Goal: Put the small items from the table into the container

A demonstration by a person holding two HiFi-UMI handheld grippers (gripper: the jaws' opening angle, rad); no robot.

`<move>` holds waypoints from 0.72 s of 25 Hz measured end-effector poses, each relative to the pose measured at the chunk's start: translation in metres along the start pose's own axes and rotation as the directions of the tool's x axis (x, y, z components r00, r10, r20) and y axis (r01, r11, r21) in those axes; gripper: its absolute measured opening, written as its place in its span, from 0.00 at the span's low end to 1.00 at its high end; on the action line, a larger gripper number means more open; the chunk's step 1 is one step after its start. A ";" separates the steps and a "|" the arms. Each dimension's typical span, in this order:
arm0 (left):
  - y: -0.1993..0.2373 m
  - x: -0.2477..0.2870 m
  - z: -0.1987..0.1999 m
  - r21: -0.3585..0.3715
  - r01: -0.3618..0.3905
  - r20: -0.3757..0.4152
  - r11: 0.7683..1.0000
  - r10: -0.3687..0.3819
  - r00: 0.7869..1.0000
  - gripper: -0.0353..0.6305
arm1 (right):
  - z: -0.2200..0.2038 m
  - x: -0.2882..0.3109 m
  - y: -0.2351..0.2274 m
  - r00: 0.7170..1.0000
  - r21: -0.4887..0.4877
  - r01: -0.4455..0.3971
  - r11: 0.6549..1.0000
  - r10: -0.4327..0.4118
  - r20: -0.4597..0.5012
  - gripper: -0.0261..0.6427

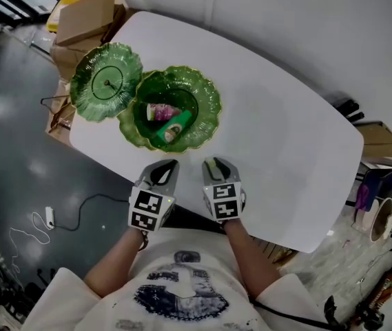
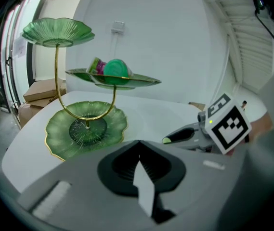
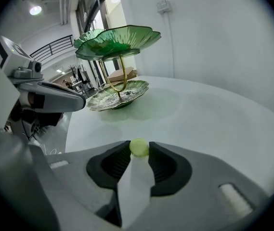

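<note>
From the head view: side by side at the near edge of the white table (image 1: 285,136), left gripper (image 1: 169,164) and right gripper (image 1: 212,162), with the tiered green stand (image 1: 211,101) ahead of both and a little to the left. Lying in its middle dish, a pink item (image 1: 160,112) and a green tube (image 1: 176,127). Too small here to tell what sits at the right tip. Lowest dish mostly covered by the one above.

From the left gripper view: pressed fully together, nothing between the jaws; probably kept idle and out of the way. Straight ahead, the stand's three dishes on a gold stem (image 2: 57,76). Close by to the right, the other gripper with a yellow-green dot at its tip. Middle dish seen edge-on, so its contents half hidden behind the rim; inside of the top dish not visible.

From the right gripper view: clamped at the very jaw tips on a small yellow-green ball (image 3: 138,147), pinched that far forward probably for a clean drop into a dish. Stand ahead and to the left, well apart from the ball. Dishes seen from below, contents hidden; underside of the ball hidden too.
</note>
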State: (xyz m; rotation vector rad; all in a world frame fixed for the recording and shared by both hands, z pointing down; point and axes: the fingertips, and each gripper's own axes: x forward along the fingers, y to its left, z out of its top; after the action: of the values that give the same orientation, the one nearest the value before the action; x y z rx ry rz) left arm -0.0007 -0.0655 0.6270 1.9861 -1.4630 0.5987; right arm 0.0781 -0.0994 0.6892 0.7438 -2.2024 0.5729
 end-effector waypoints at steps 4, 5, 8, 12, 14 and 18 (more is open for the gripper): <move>0.006 -0.013 0.003 0.014 0.013 0.017 1.000 -0.013 1.000 0.04 | 0.007 -0.010 0.008 1.000 0.013 0.025 1.000 -0.026 0.017 0.21; 0.008 -0.017 0.004 0.019 0.017 0.020 1.000 -0.017 1.000 0.04 | 0.010 -0.012 0.011 0.999 0.014 0.033 0.999 -0.033 0.023 0.21; 0.017 -0.030 0.006 0.037 0.031 0.029 0.999 -0.032 0.999 0.04 | 0.017 -0.016 0.021 0.997 0.016 0.063 0.998 -0.064 0.045 0.21; 0.033 -0.049 0.008 0.066 0.056 0.039 0.996 -0.059 0.997 0.04 | 0.032 -0.024 0.043 0.993 0.045 0.092 0.995 -0.095 0.069 0.21; 0.043 -0.058 0.008 0.079 0.067 0.043 0.995 -0.070 0.997 0.04 | 0.039 -0.026 0.056 0.991 0.058 0.105 0.993 -0.110 0.082 0.21; 0.064 -0.077 0.011 0.115 0.092 0.058 0.989 -0.099 0.993 0.04 | 0.053 -0.029 0.082 0.984 0.085 0.132 0.988 -0.141 0.109 0.21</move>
State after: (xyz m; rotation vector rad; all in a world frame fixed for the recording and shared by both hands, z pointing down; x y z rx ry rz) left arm -0.0839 -0.0338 0.5803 2.1669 -1.3893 0.5936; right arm 0.0143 -0.0610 0.6203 0.9829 -2.2224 0.5610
